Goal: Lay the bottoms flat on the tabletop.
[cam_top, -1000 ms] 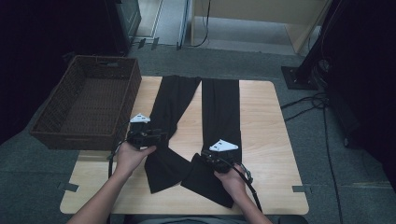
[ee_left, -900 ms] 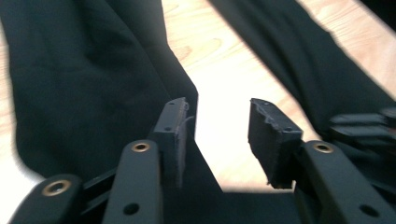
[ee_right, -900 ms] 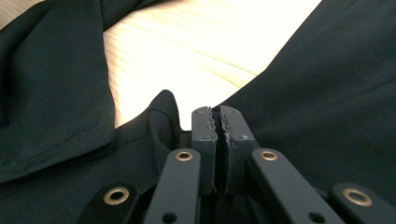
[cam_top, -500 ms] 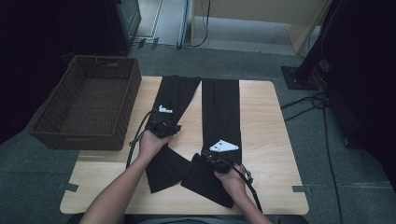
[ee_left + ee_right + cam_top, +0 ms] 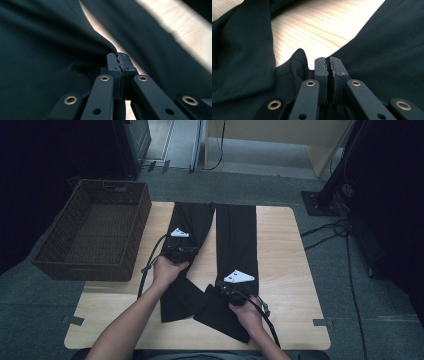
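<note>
Black trousers (image 5: 235,235) lie flat on the wooden table (image 5: 290,270), legs pointing away from me. My left gripper (image 5: 191,251) sits at the inner edge of the left leg (image 5: 50,50). Its jaws have just been closing and now stand shut (image 5: 117,58), with the cloth's edge pinched between them. My right gripper (image 5: 214,288) is lower, at the crotch area. In the right gripper view its jaws (image 5: 328,66) are pressed together in the dark cloth (image 5: 392,50), with bare wood (image 5: 317,27) just beyond.
A brown wicker basket (image 5: 90,265) with nothing in it hangs off the table's left side. Cables (image 5: 345,245) run over the grey floor to the right, past a dark stand base (image 5: 320,200). Bare wood shows right of the trousers.
My left hand has slid from the table's left edge rightward and farther up the table onto the left trouser leg. The right hand stays where it was.
</note>
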The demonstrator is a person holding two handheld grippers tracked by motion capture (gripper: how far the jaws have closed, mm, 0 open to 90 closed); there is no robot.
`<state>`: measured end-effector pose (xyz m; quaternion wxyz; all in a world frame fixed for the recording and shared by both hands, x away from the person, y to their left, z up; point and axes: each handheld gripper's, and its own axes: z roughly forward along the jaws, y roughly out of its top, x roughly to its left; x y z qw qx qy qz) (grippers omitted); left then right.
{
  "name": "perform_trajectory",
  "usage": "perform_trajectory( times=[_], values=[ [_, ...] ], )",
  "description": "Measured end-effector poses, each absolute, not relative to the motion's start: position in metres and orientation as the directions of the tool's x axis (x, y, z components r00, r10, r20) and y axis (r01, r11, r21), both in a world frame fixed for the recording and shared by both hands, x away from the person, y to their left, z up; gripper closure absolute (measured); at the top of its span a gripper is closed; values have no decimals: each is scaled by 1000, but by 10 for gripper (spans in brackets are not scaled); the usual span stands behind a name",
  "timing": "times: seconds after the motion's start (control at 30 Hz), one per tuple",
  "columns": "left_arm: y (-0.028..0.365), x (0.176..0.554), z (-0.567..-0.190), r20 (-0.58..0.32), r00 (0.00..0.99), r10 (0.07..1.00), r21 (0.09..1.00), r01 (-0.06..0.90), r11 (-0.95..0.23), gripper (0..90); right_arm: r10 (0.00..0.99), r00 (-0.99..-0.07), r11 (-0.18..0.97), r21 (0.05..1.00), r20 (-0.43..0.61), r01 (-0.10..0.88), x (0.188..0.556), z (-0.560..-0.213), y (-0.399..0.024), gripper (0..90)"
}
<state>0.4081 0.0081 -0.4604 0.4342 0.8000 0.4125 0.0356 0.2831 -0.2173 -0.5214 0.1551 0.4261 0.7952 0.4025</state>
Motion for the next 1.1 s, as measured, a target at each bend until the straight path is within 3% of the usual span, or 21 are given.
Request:
perform_trajectory(
  times=[0.07,0.2,0.37,0.8,0.97,1.03,1.1],
  values=[
    [9,406,-442,-364,667,651,745,627,-226,896,804,-588,315,771,93,553,283,-521,-217,853],
    [14,406,-425,-376,686,623,785,593,-178,862,799,-594,319,773,92,549,282,-521,-216,853],
    [19,415,-442,-333,644,689,733,636,-240,626,797,-596,320,772,94,549,280,-521,-214,856],
    [1,448,-484,-300,573,763,657,704,-270,443,767,-629,345,749,122,566,264,-518,-209,864],
    [-10,454,-497,-312,555,771,638,724,-263,456,748,-649,364,732,139,576,255,-516,-208,892],
    [-12,455,-503,-284,561,778,628,721,-291,545,741,-656,371,728,142,576,246,-516,-208,895],
    [-11,455,-505,-259,569,781,642,705,-300,579,740,-658,371,730,141,574,246,-516,-209,895]
  ],
)
